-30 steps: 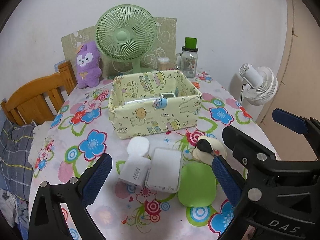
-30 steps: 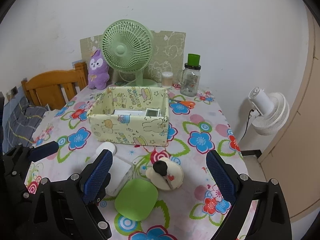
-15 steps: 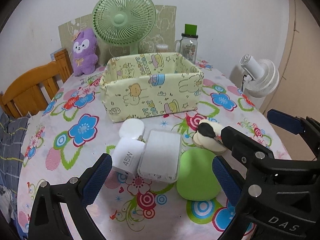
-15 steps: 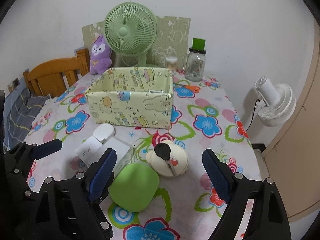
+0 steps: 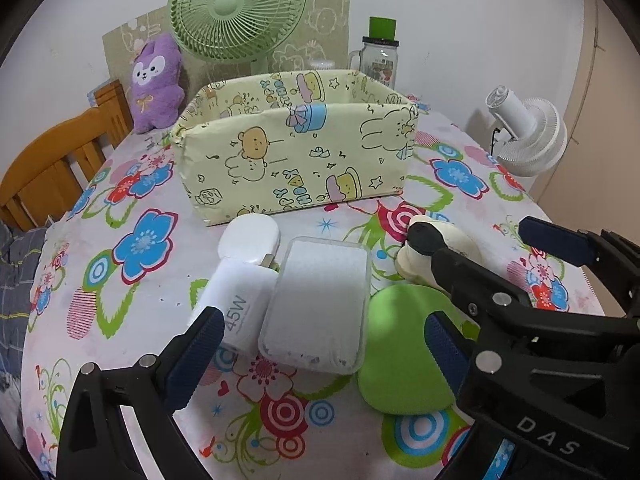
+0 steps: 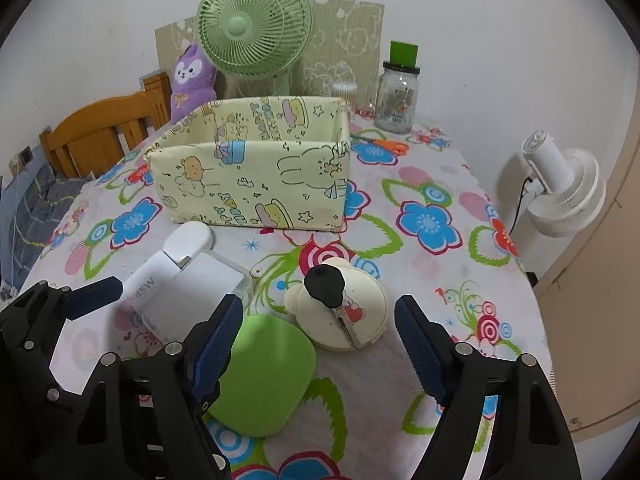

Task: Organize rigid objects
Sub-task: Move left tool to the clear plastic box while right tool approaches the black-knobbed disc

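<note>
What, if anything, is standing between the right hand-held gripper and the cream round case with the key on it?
Nothing visible does. The right hand-held gripper, open, faces the cream round case directly; the green pad lies beside it, nearer the left finger.

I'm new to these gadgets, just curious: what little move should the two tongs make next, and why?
Probably lower the right tongs a bit more and close on the cream round case. It lies between their open fingers, untouched, and the patterned box behind awaits items. Their jaws have just been closing, nothing gripped.
</note>
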Action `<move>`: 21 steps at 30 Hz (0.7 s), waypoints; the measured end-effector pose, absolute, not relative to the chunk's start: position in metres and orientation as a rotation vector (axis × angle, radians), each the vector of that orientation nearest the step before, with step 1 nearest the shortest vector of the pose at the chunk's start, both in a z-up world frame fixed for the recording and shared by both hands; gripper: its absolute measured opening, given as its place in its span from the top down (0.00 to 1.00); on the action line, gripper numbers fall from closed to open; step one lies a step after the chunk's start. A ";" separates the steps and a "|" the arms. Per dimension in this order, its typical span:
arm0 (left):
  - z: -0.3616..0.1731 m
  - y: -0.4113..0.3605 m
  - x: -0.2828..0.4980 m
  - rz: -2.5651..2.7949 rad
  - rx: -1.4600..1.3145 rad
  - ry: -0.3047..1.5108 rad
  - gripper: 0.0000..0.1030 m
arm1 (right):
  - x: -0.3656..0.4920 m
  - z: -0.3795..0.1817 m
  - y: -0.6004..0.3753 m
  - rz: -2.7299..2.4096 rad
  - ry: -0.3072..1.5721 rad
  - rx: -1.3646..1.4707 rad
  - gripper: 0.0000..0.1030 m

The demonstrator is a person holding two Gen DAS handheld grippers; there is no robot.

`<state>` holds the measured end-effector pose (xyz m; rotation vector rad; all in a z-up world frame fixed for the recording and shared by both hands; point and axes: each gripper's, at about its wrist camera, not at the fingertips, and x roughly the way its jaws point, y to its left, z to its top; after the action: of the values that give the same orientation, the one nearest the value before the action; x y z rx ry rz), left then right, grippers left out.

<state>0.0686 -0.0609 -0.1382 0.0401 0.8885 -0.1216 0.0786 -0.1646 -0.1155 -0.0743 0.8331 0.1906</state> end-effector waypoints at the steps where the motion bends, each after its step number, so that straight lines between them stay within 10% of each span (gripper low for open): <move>1: -0.140 -0.061 0.072 -0.121 0.037 0.893 0.02 | 0.082 -0.118 -0.165 0.194 0.842 -0.070 0.25; 21: -0.152 -0.076 0.082 -0.078 0.071 0.907 0.21 | 0.109 -0.142 -0.168 0.189 0.899 -0.079 0.27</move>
<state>0.0818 -0.0760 -0.1517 0.0709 0.9066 -0.0777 0.1093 -0.1680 -0.1422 -0.0788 0.8992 0.1893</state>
